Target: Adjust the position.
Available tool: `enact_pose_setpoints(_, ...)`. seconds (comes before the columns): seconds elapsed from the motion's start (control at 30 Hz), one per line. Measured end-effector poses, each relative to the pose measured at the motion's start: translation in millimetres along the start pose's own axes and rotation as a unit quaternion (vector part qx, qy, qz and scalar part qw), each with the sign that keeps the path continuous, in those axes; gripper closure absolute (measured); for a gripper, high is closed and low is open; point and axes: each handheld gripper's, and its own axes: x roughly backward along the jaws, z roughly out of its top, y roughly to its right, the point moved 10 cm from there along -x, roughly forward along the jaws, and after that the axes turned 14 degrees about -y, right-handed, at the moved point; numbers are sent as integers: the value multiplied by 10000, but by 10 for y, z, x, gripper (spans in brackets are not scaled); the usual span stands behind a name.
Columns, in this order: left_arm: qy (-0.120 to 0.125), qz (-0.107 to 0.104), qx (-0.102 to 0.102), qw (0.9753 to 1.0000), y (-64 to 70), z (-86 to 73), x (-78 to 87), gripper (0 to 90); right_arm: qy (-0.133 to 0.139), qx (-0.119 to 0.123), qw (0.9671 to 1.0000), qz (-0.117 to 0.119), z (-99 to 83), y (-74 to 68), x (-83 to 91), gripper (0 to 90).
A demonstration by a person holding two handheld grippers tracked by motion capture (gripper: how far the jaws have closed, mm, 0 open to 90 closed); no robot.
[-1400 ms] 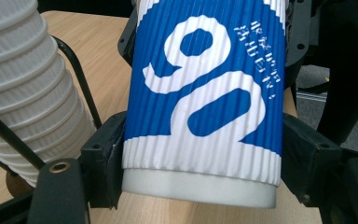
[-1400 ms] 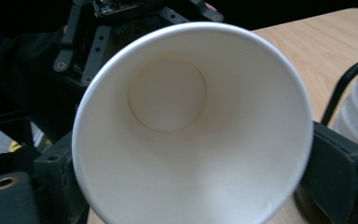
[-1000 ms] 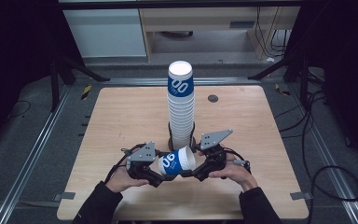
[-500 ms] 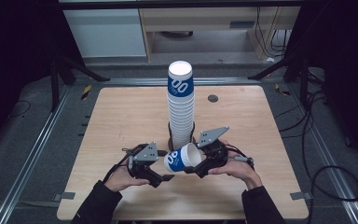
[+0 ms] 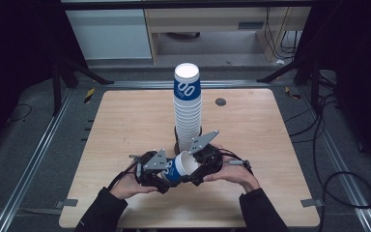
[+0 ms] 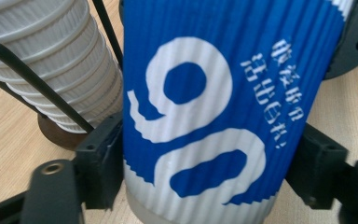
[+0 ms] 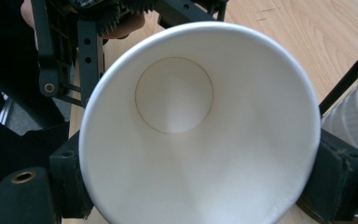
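Now both grippers are clamped on one loose cup: the left gripper squeezes its blue sleeve near the base, jaws pressed to both sides in the left gripper view, and the right gripper pinches it by the rim, mouth facing that camera. Vs 1 s ago the cup has swung from lying level btwn the hands to tilted, mouth up toward 1 o'clock, and sits nearer the right hand. I'd judge it's being turned for stacking. It hangs above the table at 6 o'clock of the cup stack, just beside it. Writing: big white "90" on blue, plus small white characters, too blurred to read; the stack's top cup carries the same digits.
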Motion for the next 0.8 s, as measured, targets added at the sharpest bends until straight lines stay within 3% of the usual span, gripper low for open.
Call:
enact_pose_setpoints(0.2,40,-2,4,10000,-8,5,-3,261,89,110,9999,-86,12,2,4,124)
enact_pose_setpoints(0.4,160,17,120,9998,-71,-6,47,264,533,139,9983,-197,65,21,164,81)
enact_pose_setpoints(0.53,260,74,251,9993,-136,-16,93,265,848,-19,9957,-359,45,74,340,80)
enact_pose_setpoints(0.67,570,91,433,9974,-203,18,181,265,1069,-222,9929,-470,-45,129,451,77)
enact_pose_setpoints(0.8,978,73,632,9932,-236,82,274,265,1187,-389,9907,-540,-125,167,489,77)
